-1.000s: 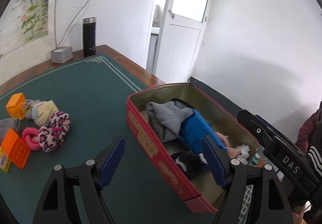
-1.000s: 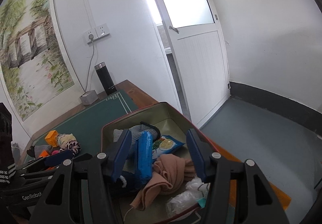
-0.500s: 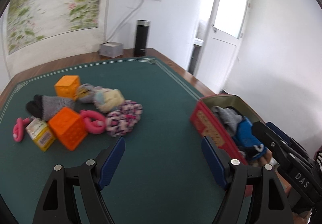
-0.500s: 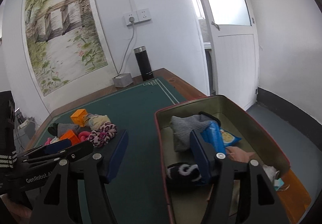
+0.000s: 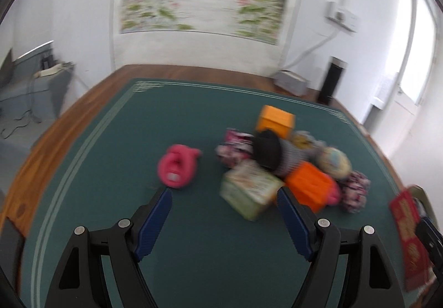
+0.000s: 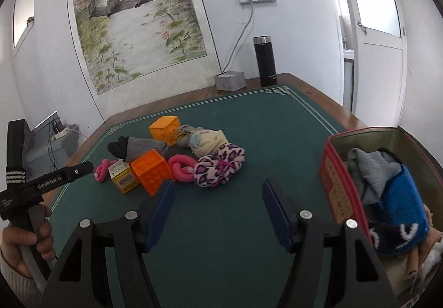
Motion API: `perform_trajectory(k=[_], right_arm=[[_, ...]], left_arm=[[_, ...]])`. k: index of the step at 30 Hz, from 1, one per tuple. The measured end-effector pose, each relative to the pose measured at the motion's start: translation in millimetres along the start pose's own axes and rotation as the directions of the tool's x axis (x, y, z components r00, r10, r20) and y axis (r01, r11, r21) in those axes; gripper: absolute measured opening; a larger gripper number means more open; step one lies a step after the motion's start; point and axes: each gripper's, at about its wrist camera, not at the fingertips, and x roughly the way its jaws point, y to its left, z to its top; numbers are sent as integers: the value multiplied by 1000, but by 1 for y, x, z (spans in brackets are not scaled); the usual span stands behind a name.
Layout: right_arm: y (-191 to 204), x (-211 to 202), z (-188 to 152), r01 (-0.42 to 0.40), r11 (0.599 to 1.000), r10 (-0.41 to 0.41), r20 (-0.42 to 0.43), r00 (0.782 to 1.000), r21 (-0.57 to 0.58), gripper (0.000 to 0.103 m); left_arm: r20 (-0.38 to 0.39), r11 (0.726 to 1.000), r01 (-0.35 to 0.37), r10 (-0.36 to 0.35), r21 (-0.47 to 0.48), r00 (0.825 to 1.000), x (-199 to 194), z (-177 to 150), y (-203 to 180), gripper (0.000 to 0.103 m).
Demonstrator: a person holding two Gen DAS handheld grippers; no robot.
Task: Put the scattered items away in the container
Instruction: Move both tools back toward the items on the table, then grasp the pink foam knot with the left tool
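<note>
Table mat (image 6: 249, 147): matt green felt-like cloth; wooden table edge (image 6: 318, 92) smooth, brown. Container (image 6: 336, 191): metal tin, red printed outside, dull gold inside. Orange cubes (image 6: 151, 171): matt moulded plastic with cut-out faces. Leopard-print bundle (image 6: 218, 166): fuzzy fleece cloth. Grey sock (image 6: 141, 146): knitted. Small box (image 6: 123, 176): printed card. Flask (image 6: 265, 61): black, satin, metal cap. Right gripper (image 6: 218, 204): matt black plastic, ribbed blue pads (image 6: 160, 213).
</note>
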Motion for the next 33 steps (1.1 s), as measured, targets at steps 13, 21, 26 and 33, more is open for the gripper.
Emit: perform_trajectory(k=[13,21,26,33], right_arm=[[11,41,-16,11,999,-14,-82,997,-30,70],[9,52,-21,19,999,-22,-118,993,-29,70],[12,56,-24,12,999,-18,-131,991,-41,70],[1,61,-26,12,1000,-10,-144,990,16,70]], left_arm=[[-127,999,-36,33,-22,991,101,29,52,80],[-159,1000,-25,26,12,987,117,26,45,79],[-150,999,-48,49,13,987,114,24,45,47],[-77,995,-99,100,12,992,90,23,42,47]])
